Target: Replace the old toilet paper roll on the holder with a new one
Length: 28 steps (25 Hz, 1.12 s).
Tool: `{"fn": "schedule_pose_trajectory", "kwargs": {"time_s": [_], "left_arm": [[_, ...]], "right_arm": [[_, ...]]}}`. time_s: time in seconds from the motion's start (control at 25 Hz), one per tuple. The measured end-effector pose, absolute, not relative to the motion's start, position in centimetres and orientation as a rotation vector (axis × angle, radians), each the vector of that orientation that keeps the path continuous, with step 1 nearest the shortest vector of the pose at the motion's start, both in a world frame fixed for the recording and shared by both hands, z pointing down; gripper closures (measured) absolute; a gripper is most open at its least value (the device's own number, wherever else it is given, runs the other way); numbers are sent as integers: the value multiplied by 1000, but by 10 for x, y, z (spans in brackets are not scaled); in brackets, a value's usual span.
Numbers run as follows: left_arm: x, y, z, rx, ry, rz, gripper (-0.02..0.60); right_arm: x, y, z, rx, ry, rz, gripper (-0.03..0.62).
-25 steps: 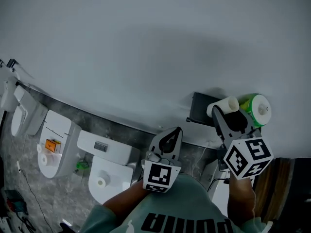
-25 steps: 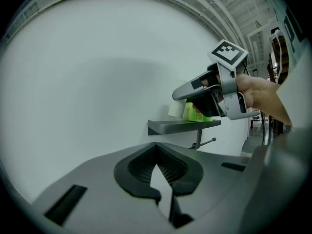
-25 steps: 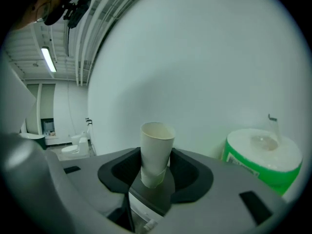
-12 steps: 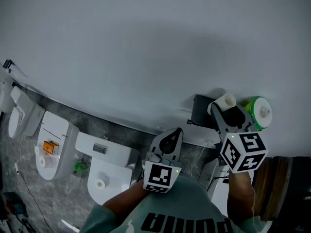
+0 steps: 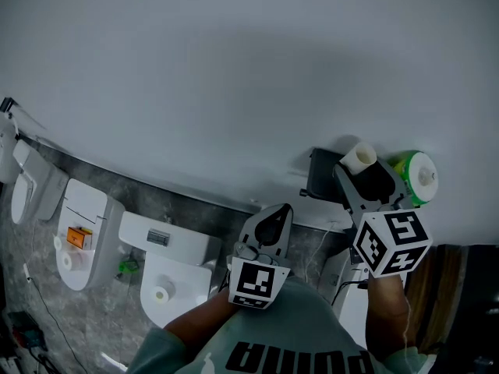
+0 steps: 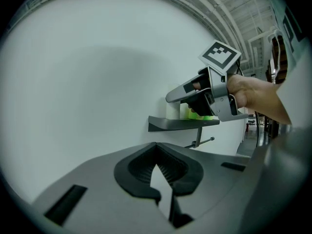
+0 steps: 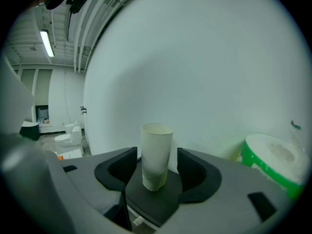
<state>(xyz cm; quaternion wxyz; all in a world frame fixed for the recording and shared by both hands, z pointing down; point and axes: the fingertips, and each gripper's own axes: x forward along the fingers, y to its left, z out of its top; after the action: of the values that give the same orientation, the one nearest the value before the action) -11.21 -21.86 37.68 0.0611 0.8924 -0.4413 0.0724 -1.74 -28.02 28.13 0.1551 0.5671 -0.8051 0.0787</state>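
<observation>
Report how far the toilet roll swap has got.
Done: the holder bar is bare, and the empty tube stands on the shelf. In hand: the right tool, jaws just opened, straddles the tube without pressing it. Left: pick up the green-wrapped new roll beside it and thread it onto the bar. The left tool is shut and empty.

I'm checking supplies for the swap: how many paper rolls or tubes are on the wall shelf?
2. A bare cardboard tube stands between the right gripper's jaws, which have just been opening; a green-wrapped roll sits to its right. Others may be hidden.
</observation>
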Motion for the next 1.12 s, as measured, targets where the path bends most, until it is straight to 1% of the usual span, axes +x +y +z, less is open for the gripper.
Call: {"fn": "schedule_pose_trajectory", "kwargs": {"time_s": [0.08,0.48,0.72,1.12], "left_arm": [[-112,-218,377,2700,-1330,219,577],[-90,-208,366,2758,-1240,192,577],[-68,-198,356,2831,-1187,167,577],[-34,-176,346,2904,-1120,188,577]], "right_arm": [[-12,-276,275,1659,-2313,225,341],[4,-231,242,1797,-2375,121,341],[12,-198,241,1817,-2410,72,342],[51,-155,268,1940,-2375,145,342]]}}
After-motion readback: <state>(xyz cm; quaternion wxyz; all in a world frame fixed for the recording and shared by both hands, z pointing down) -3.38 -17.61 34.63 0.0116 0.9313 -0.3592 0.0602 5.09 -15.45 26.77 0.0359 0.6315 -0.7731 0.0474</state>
